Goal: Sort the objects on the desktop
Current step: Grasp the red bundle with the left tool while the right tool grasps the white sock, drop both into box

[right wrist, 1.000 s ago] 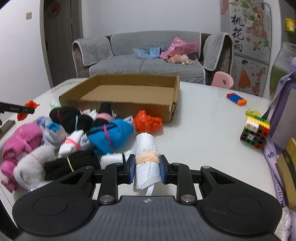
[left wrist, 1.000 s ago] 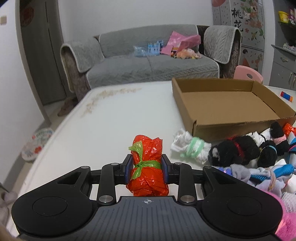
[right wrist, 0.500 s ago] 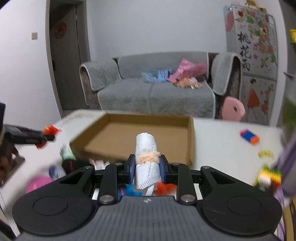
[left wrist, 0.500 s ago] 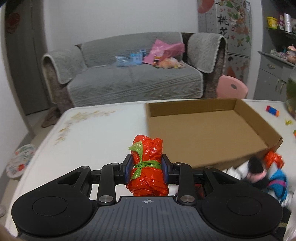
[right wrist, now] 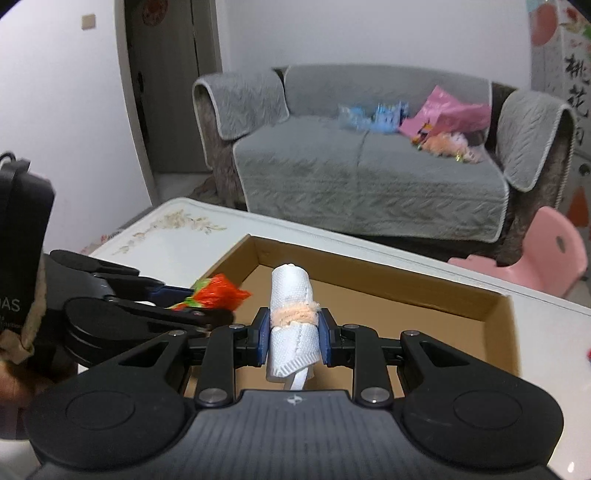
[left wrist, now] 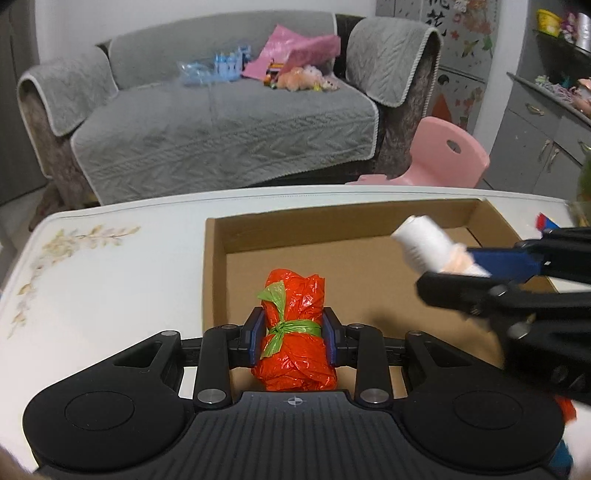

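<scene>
Ahead of me: grey sofa against white wall, toys on seat. Pink chair at right, grey cabinet beyond. Door at left.

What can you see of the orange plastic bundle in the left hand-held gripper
The orange plastic bundle is a crumpled, glossy bag rolled into a short upright wad, cinched at its middle by a knotted green strip. The left hand-held gripper clamps it at that waist between blue pads, holding it over the near left corner of the cardboard box.
</scene>
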Available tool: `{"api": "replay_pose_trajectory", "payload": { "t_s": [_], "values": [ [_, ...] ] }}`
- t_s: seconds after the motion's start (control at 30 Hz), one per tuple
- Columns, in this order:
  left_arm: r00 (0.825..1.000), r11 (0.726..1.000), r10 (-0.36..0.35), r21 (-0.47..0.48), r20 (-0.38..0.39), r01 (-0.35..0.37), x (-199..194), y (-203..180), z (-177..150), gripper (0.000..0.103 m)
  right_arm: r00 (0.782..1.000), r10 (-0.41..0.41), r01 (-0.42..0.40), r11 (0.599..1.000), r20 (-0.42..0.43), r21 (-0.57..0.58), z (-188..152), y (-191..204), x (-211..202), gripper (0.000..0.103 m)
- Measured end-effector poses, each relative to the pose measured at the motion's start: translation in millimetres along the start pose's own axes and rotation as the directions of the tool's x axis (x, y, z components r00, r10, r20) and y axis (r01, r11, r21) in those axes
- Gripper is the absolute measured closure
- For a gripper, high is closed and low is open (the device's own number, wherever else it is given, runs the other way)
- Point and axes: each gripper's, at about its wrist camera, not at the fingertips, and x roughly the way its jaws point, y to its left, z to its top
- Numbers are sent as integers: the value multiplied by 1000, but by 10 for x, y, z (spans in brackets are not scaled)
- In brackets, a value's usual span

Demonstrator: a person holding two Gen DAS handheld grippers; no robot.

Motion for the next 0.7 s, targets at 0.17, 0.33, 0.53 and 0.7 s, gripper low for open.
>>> {"api": "replay_pose_trajectory", "payload": {
  "t_s": [0.17, 0.33, 0.53, 0.7],
  "values": [
    [1000, 1000, 13, 2, -27, -13, 302, 41, 115, 64, 997, -30, 32, 999, -65, 35, 73, -175, 421, 79],
    [999, 1000, 16, 4, -44, -16, 482, 73, 103, 64, 992, -52, 58, 997, -112, 46, 53, -193, 669, 79],
    [999, 998, 54, 13, 5, -54, 465, 48, 104, 41, 990, -72, 80, 995, -121, 61, 61, -201, 773, 77],
    [995, 998, 64, 1, 75, -64, 217, 63, 84, 25, 994, -84, 92, 989, -67, 118, 95, -271, 567, 63]
  ]
}}
